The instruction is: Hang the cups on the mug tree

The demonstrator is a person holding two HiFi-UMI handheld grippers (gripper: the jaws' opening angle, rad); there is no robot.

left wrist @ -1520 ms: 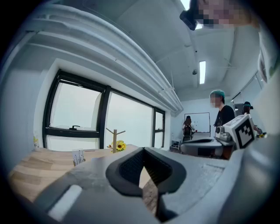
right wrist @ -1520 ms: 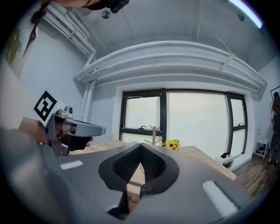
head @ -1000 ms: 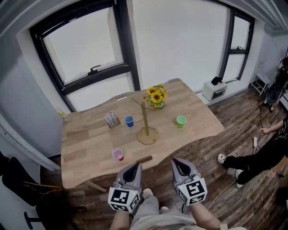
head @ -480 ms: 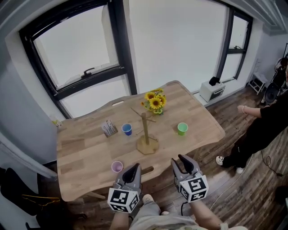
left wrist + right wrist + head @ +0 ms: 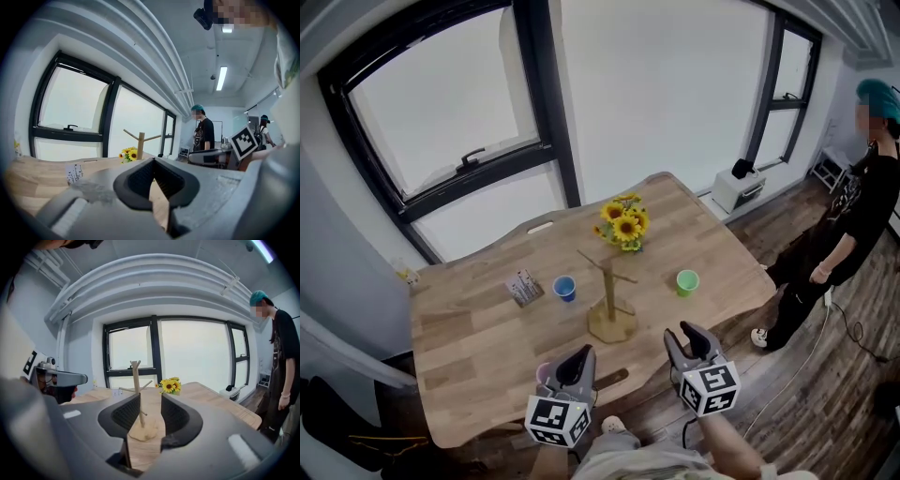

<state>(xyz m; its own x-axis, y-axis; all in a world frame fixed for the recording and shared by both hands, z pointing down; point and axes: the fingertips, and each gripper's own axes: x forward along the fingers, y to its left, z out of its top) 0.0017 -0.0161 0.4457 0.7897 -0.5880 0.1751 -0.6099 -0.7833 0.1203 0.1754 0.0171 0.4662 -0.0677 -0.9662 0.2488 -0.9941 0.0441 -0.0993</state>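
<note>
Since no cup hangs on it yet, the mug tree [image 5: 611, 298] stands bare mid-table [image 5: 469, 356], with the blue cup [image 5: 564, 288], green cup [image 5: 687, 281] and pink cup [image 5: 544, 373] standing apart from it. The pink cup is partly behind the left hand-held gripper [image 5: 580, 358], whose jaws are pressed together, empty. The right hand-held gripper [image 5: 696, 336], jaws just spread with nothing between, faces the tree, likely readying a first pick
</note>
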